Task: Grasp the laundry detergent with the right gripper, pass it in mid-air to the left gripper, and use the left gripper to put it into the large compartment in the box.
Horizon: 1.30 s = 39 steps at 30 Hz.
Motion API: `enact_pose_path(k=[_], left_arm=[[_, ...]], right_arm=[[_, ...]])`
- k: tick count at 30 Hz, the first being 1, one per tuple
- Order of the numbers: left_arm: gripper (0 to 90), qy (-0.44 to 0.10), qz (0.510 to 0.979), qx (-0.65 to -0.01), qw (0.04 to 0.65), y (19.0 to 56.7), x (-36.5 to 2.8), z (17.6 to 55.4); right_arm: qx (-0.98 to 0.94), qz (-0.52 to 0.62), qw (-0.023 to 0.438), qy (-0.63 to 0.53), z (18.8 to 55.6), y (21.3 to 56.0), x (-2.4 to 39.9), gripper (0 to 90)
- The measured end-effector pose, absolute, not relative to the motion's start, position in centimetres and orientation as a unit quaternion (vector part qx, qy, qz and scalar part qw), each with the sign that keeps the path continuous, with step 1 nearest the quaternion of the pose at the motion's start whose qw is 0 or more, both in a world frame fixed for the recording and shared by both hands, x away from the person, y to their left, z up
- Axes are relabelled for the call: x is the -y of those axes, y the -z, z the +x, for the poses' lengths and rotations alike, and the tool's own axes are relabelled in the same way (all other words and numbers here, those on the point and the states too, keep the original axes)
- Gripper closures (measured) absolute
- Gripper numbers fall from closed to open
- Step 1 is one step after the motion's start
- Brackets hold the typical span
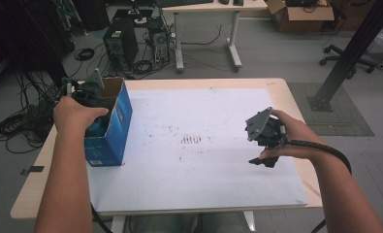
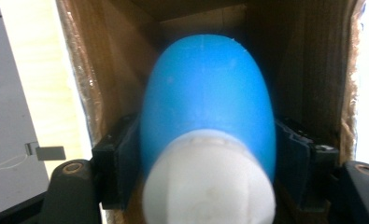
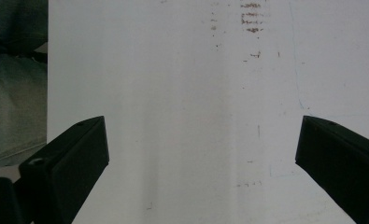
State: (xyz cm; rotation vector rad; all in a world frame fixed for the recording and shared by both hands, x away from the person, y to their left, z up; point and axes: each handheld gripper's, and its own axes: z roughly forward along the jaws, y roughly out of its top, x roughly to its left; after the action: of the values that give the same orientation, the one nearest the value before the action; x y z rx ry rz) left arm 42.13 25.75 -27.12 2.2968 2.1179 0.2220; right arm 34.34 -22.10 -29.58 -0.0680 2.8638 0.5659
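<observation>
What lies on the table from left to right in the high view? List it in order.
Left gripper reaching into the open blue cardboard box → smudged patch of dark marks on the white sheet → right gripper, held in the person's hand above the sheet.

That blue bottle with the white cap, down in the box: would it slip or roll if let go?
The blue bottle looks smooth and rounded, so it probably could slip and would likely roll on the table. For now the left gripper pinches both sides, inside the cardboard box.
</observation>
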Motion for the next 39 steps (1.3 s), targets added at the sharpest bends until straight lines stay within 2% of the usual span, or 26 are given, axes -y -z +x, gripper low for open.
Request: enact_pose_path(k=[2, 22, 32, 39], left_arm=[[26.9, -0.071, 0.732, -0.678, 0.006, 26.9, -25.8, 42.0], [20.2, -0.097, 0.729, -0.677, 0.012, 24.8, -25.3, 41.2], [10.4, -0.112, 0.728, -0.676, 0.023, 23.3, -24.7, 41.2], [8.0, -0.116, 0.736, -0.665, 0.043, 22.2, -23.6, 41.1]], right_arm=[[-0.975, -0.023, 0.111, -0.194, 34.3, 29.5, 22.1, 2.6], [-0.973, -0.027, 0.117, -0.197, 33.9, 28.9, 22.2, 2.6], [-0.974, -0.025, 0.115, -0.196, 33.8, 29.0, 22.3, 2.6], [-0.974, -0.026, 0.115, -0.194, 33.8, 29.0, 22.3, 2.6]])
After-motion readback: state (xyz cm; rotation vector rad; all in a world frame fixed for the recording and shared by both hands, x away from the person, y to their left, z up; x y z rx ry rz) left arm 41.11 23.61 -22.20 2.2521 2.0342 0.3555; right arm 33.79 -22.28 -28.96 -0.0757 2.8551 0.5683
